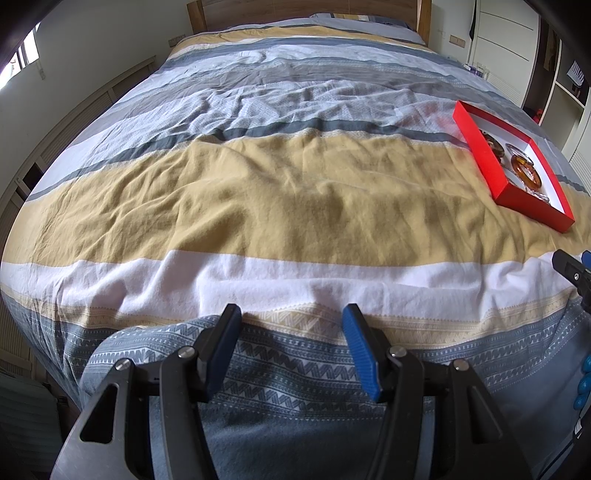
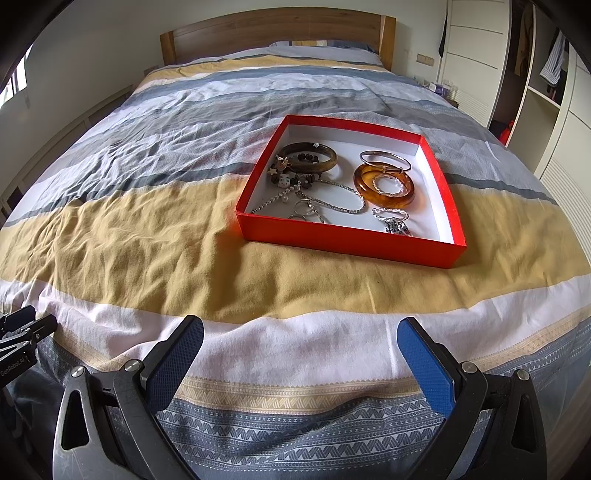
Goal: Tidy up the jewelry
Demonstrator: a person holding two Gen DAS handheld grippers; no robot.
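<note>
Bed (image 2: 147,236): broad bare striped cover between the near edge and the red box (image 2: 347,242), open to passage. Left half of the bed clear of objects. Red box: low upright walls all round, top open; floor crowded with bangles (image 2: 384,184) and chains (image 2: 332,201), far strip bare. Headboard (image 2: 273,33) closes the far end.

Bed (image 2: 147,229) with wrinkled striped duvet, grey, white and mustard bands. 1 red box (image 2: 347,242) lies directly on it, straddling mustard and grey stripes, right of centre.
</note>
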